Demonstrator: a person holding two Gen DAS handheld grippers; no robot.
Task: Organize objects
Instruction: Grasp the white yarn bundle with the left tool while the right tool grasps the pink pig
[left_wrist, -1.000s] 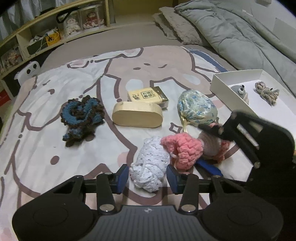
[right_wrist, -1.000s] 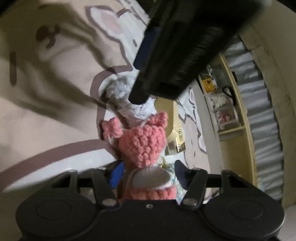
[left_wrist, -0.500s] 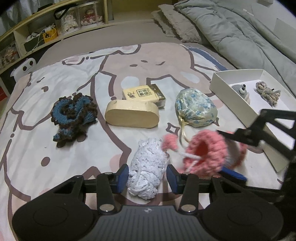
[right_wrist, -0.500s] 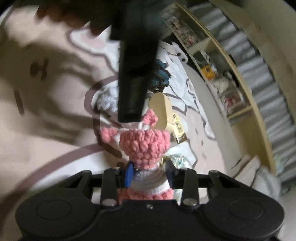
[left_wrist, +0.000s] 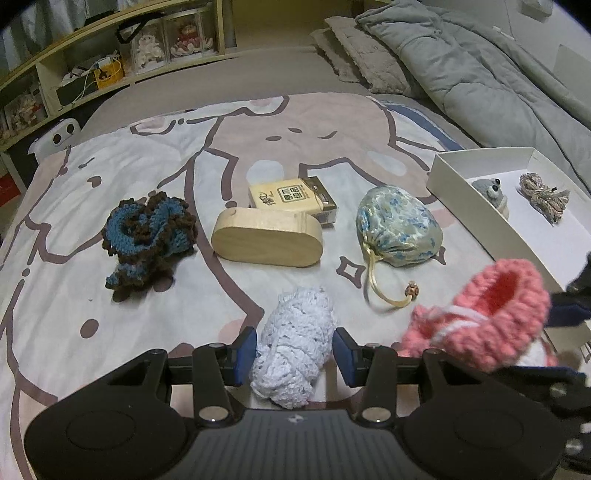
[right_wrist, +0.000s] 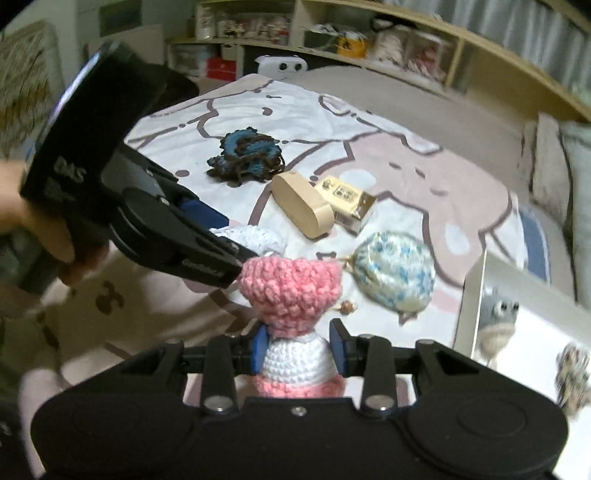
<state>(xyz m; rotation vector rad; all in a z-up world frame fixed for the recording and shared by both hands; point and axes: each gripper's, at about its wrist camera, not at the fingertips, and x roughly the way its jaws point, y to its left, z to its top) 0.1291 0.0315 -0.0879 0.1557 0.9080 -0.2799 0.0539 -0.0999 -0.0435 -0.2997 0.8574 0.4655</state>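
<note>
Gripping a pink and white crocheted doll (right_wrist: 291, 325) between the blue pads of the right gripper (right_wrist: 298, 350) at bottom centre, pads pressing on its white middle. Reaching in from the left edge: the left gripper (right_wrist: 221, 240), held by a hand (right_wrist: 40, 236), over a white crocheted piece (right_wrist: 255, 236). Lying mid-frame on the printed blanket (right_wrist: 388, 166): a blue-brown crochet (right_wrist: 245, 155), a wooden oval box (right_wrist: 303, 210), a yellow carton (right_wrist: 347, 203), a floral pouch (right_wrist: 391, 277). Showing at right, blurred: a white tray (right_wrist: 469, 306) with a grey toy (right_wrist: 498, 317).

left gripper (left_wrist: 293, 349), right gripper (right_wrist: 297, 347): matte black bodies, blue finger pads, silver screws; white lettering on black handle (right_wrist: 70, 147).
</note>
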